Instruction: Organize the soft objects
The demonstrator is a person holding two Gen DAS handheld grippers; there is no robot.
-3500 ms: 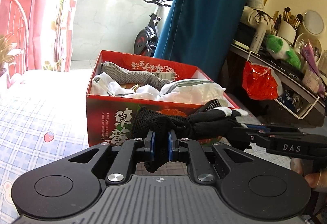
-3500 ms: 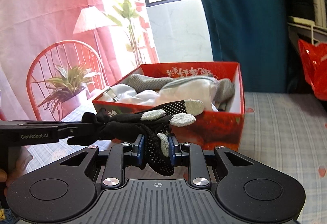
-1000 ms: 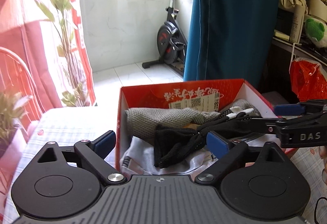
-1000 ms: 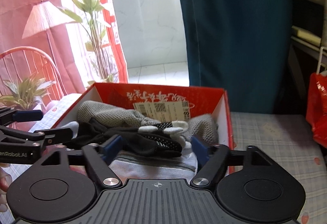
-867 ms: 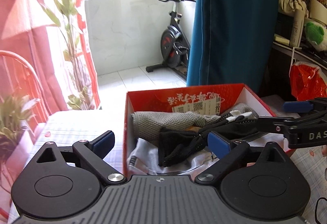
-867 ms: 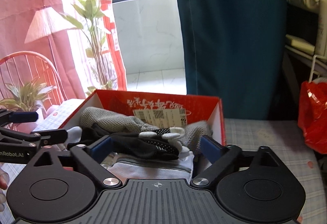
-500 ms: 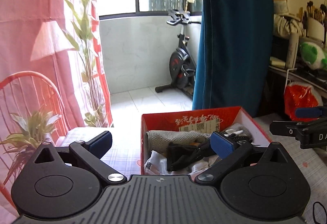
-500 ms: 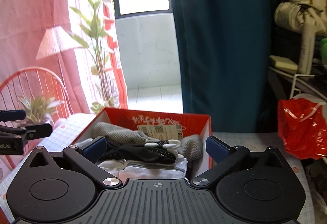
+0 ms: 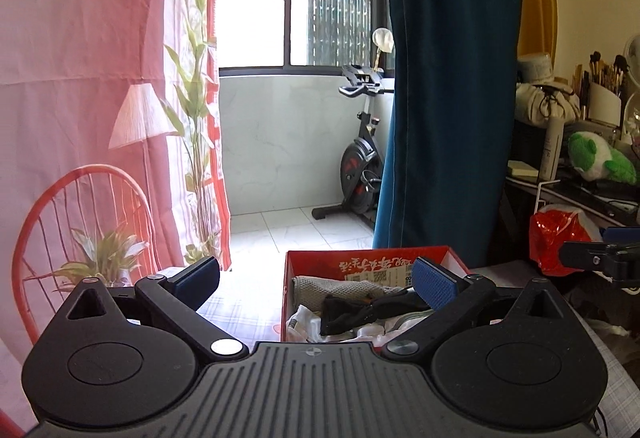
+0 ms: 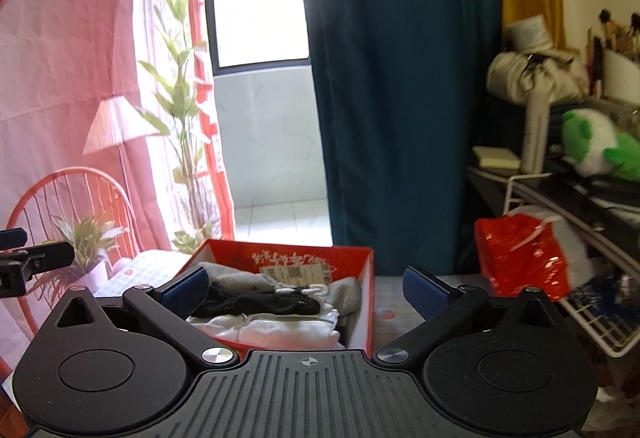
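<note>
The black glove (image 10: 264, 303) lies in the red box (image 10: 366, 302), on top of the white and grey clothes, its long axis running left to right across the box. Both grippers stand back from it with jaws spread wide and nothing between them: the left gripper (image 9: 316, 280) has the box ahead and to its right, the right gripper (image 10: 306, 288) ahead and slightly left (neither looks clearly nearer).

Checked bedcover (image 10: 394, 304) carries red box (image 10: 362, 312); soft things inside.
</note>
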